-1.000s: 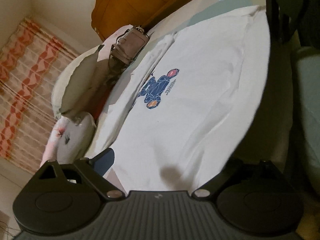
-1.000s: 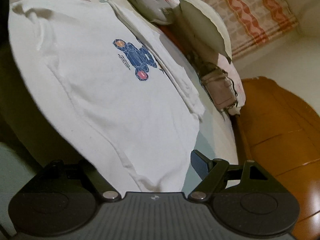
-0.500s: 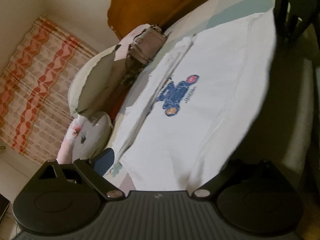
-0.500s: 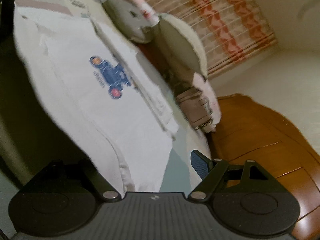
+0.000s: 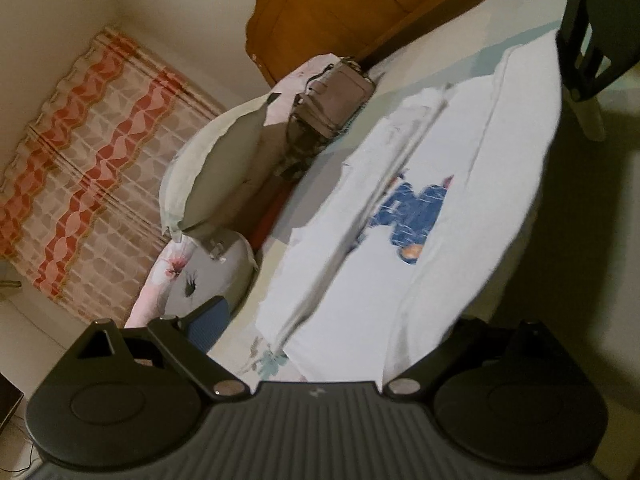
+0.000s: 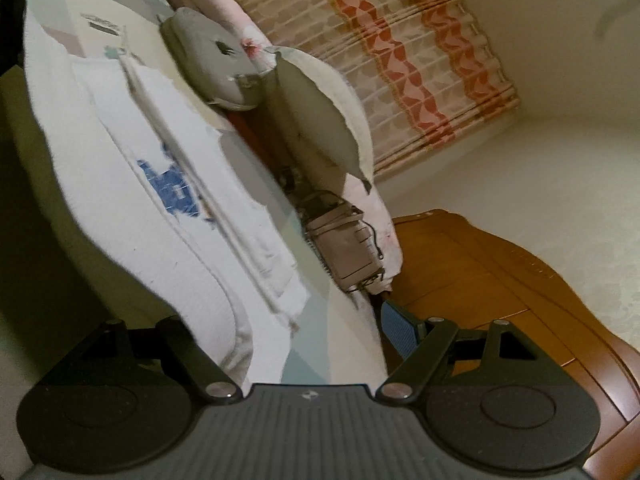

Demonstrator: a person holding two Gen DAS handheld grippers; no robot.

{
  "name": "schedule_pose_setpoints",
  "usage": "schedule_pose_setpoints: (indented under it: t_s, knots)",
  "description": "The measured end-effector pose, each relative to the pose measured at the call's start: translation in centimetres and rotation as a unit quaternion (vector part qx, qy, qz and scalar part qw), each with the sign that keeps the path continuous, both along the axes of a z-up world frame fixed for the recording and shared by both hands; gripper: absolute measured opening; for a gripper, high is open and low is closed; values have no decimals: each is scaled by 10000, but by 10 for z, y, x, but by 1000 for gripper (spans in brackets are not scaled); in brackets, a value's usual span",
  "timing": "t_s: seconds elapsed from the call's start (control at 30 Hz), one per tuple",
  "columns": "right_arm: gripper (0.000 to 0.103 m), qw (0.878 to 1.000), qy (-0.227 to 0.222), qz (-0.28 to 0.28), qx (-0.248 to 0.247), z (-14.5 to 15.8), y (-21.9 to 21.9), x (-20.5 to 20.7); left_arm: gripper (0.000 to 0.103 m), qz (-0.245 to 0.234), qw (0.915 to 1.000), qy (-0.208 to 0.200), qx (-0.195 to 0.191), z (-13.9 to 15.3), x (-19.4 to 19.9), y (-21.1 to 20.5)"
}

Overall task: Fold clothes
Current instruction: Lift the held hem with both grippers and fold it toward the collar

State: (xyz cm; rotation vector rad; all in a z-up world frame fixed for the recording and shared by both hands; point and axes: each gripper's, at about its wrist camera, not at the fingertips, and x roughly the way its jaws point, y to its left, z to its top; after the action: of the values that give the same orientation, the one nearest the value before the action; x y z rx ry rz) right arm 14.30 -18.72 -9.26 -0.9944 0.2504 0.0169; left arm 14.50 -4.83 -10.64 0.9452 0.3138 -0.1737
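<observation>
1. We see the white T-shirt (image 5: 472, 140) spread flat on the bed (image 5: 452, 32), print side up. Its near edge reaches the edge of the mattress, right in front of both grippers.
2. The blue figure print (image 5: 416, 216) sits about mid-shirt. A folded-over strip of cloth runs along the shirt's far side and covers part of the print in the right wrist view.
3. The left gripper (image 5: 332, 324) is released and its jaws stand wide apart. One blue-padded finger (image 5: 208, 320) is clear over the bed sheet, beside the shirt's corner. The other finger is hidden behind the shirt's near edge, so we cannot tell whether it touches the cloth.
4. The right gripper (image 6: 280, 328) is also released and spread wide. Its blue pad (image 6: 400, 332) shows beside the bed's edge. Its other finger lies behind the shirt's corner (image 6: 224, 320), out of sight. Nothing is pinched between the pads.
5. In the left wrist view, a black frame (image 5: 592, 36) shows at the shirt's other end; we take it for the right gripper's body.
6. Beyond the shirt, along the bed's far side, lie a pale pillow (image 5: 216, 172), a grey cushion (image 5: 220, 276) and a brownish bag (image 5: 336, 96). The bag is just beside the pillow and near the shirt's folded sleeve.
7. A wooden headboard (image 5: 340, 8) stands at the bag's end of the bed. An orange-patterned curtain (image 5: 80, 160) hangs behind the pillow.
8. Both views are motion-blurred, so finer creases in the shirt are not readable.
</observation>
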Motion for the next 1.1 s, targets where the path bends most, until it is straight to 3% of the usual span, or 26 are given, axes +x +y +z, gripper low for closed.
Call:
schedule_pose_setpoints:
  t_s: [0.6,1.1]
  knots:
    - [84,9992,-346,-155,-83,6,19,116,94,180,9994,-252,-169,11,108,13]
    - [86,9988,-347,-230,262,3,26,222,94,433,9982,-289,-294,6,212,19]
